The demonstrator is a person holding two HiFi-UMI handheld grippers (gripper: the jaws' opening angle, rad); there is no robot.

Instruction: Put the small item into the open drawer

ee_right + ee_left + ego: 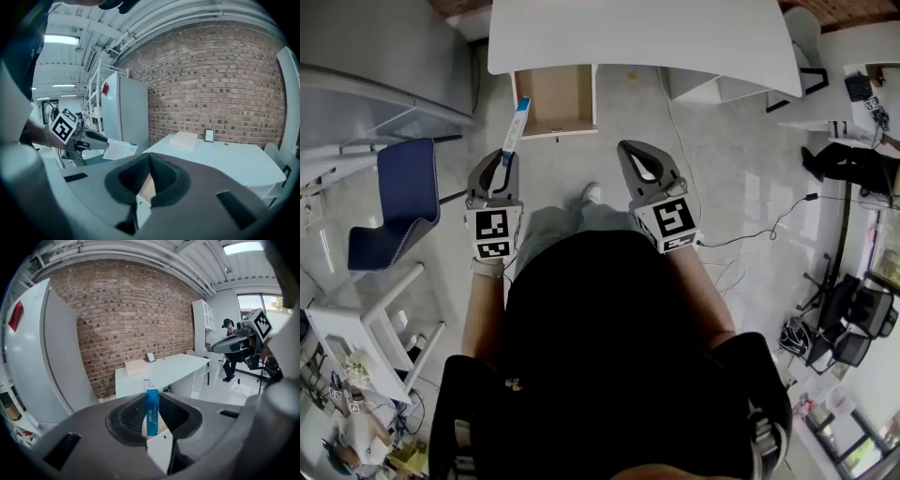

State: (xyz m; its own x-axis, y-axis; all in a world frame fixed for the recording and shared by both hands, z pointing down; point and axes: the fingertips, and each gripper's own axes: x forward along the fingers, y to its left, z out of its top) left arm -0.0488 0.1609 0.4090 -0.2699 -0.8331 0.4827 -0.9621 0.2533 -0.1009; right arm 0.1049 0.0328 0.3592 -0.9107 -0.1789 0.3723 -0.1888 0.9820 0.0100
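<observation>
Left gripper (500,164) clamps the slim blue-and-white carton (516,124), its long axis pointing up-frame.
Open brown-bottomed drawer (558,94) sits just up-right of the carton; right gripper (639,161) is closed and empty.

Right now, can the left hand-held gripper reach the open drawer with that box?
Probably yes: the left hand-held gripper, shut on the blue box, is just short of the drawer, which stands open with nothing between.

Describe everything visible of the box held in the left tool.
The box is slim and flat and looks like cardboard. It is white and blue, with pale print running down its blue narrow edge. The left tool is shut on its near end, and nothing else touches it. It sticks out past the jaws, its far end pointing toward the open drawer.
</observation>
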